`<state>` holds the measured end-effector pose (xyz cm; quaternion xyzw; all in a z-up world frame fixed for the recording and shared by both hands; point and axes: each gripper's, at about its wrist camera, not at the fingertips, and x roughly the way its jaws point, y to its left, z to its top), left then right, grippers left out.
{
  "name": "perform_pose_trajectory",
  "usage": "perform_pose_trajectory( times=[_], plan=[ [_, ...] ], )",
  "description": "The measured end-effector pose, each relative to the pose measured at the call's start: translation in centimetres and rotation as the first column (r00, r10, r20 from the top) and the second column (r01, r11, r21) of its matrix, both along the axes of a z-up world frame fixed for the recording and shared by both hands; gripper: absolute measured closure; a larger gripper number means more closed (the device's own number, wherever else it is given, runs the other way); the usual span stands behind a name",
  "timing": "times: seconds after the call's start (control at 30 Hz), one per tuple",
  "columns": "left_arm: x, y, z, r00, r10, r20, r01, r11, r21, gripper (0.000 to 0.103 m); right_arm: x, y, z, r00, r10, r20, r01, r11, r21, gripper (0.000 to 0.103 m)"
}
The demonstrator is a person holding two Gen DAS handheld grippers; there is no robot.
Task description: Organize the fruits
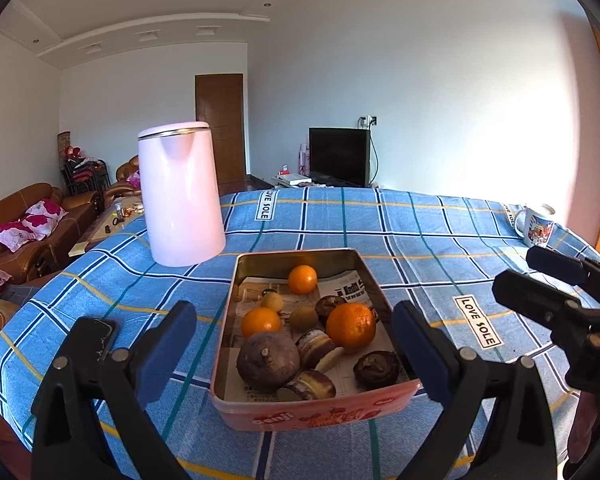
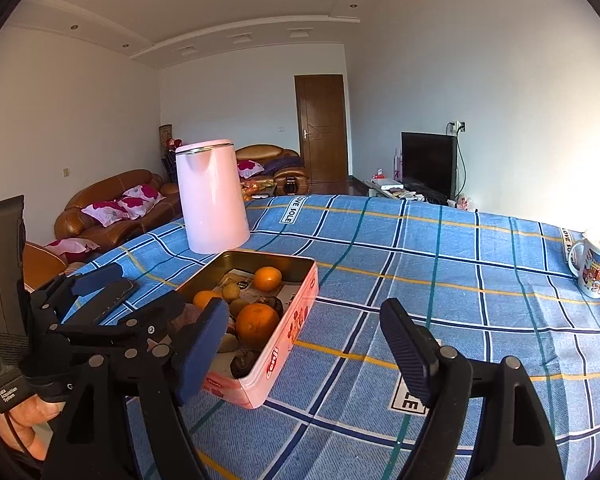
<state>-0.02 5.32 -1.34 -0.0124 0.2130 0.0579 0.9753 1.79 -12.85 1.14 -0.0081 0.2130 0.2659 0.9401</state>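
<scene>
A pink tin box (image 1: 320,412) lined with newspaper sits on the blue checked tablecloth. It holds three oranges (image 1: 351,326), a large brown round fruit (image 1: 267,359), small kiwis (image 1: 303,317) and several dark brown fruits or cakes. My left gripper (image 1: 296,356) is open, its fingers on either side of the tin's near end, empty. My right gripper (image 2: 306,354) is open and empty, just right of the tin (image 2: 296,320); it also shows in the left wrist view (image 1: 556,292). The left gripper shows in the right wrist view (image 2: 112,320).
A white electric kettle (image 1: 180,196) stands behind the tin at the left. A printed mug (image 1: 538,224) stands at the far right of the table. A dark phone (image 1: 96,334) lies left of the tin. Sofas, a door and a TV are behind the table.
</scene>
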Motion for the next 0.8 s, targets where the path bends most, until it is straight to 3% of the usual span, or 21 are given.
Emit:
perform_pose_trajectory(
  times=[0.8],
  plan=[
    [-1.2, -1.3, 0.8, 0.999, -0.026, 0.032, 0.025, 1.0, 0.006, 0.001, -2.5, -1.7, 1.1, 0.996, -0.049, 0.076, 0.047, 0.998, 0.033, 0.022]
  ],
)
